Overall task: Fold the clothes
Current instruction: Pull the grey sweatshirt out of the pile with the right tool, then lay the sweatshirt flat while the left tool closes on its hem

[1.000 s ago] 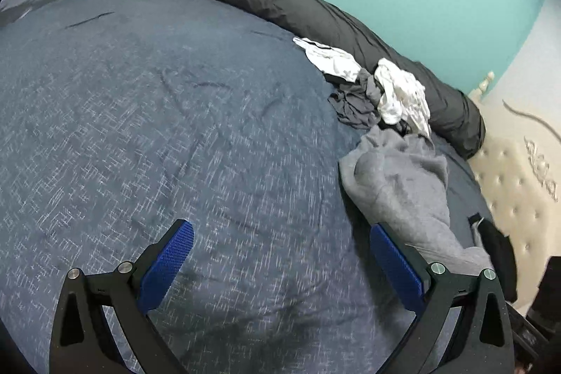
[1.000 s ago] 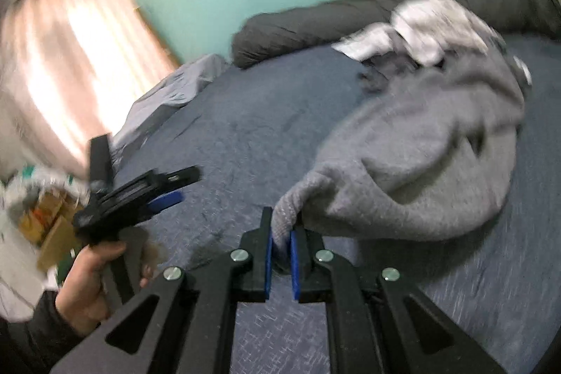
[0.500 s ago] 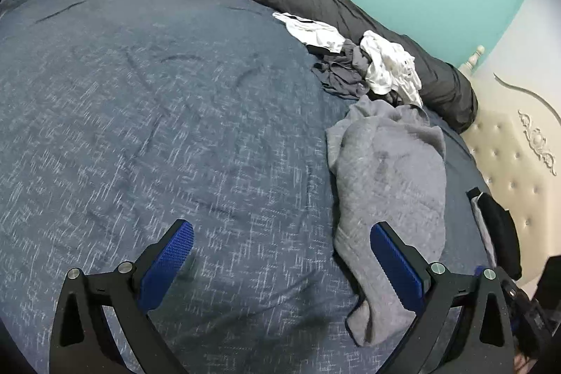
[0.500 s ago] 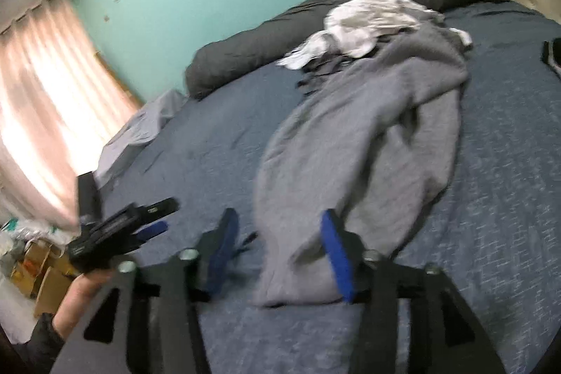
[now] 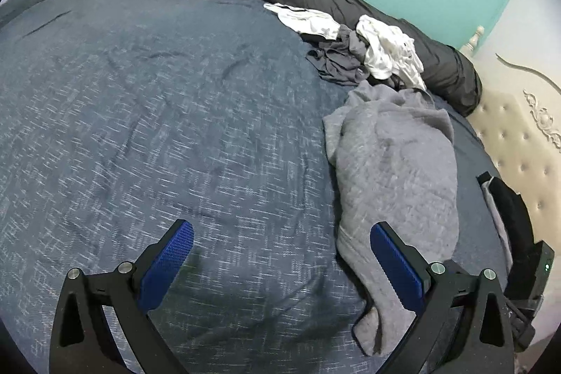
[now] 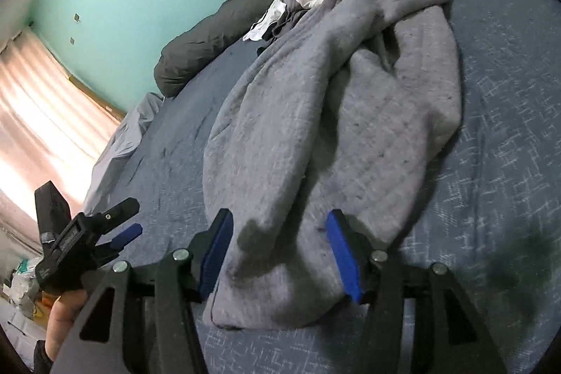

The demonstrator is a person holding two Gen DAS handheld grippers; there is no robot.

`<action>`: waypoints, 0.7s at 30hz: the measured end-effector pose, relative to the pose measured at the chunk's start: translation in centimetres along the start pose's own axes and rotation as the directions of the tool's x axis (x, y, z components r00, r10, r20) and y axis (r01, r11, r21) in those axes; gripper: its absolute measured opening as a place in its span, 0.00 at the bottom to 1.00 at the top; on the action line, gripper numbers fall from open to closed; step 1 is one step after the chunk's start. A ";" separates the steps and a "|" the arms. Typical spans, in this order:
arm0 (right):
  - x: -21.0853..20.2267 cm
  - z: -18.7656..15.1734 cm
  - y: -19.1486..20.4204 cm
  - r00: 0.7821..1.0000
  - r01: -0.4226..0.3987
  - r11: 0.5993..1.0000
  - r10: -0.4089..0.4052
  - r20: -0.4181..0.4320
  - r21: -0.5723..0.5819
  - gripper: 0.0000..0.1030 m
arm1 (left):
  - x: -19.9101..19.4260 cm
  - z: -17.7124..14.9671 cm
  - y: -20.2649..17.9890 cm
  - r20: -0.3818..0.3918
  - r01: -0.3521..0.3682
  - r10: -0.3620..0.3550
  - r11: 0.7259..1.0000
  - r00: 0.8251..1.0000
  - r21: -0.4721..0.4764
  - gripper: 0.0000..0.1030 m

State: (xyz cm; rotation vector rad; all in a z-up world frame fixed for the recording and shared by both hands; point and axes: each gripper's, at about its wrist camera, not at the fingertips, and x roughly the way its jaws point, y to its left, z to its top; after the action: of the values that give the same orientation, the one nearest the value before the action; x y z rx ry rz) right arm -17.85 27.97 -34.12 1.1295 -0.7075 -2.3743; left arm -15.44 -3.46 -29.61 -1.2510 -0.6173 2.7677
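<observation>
Honestly, the grey sweatshirt (image 6: 315,135) lies rumpled mid-frame on the bed (image 6: 508,128), right gripper (image 6: 280,255) released astride its hem, left gripper (image 5: 280,269) spread over bare cover. Grabbing only one layer could bunch it.

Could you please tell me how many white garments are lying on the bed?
2: a flat white garment beside the dark bolster, and a crumpled white garment on the dark grey clothes behind the grey sweatshirt. More may be hidden underneath.
</observation>
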 end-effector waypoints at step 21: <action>-4.1 3.4 -3.7 0.991 0.070 0.998 -0.069 0.111 -0.008 0.03 | 1.5 -0.5 -1.8 -0.023 -0.039 0.040 0.999 0.999 0.028 1.00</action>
State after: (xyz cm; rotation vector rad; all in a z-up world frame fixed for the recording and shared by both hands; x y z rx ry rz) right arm -18.72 34.07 -32.15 1.0399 -0.7010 -2.5122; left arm -16.32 -1.33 -30.32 -1.3023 -0.5563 2.7790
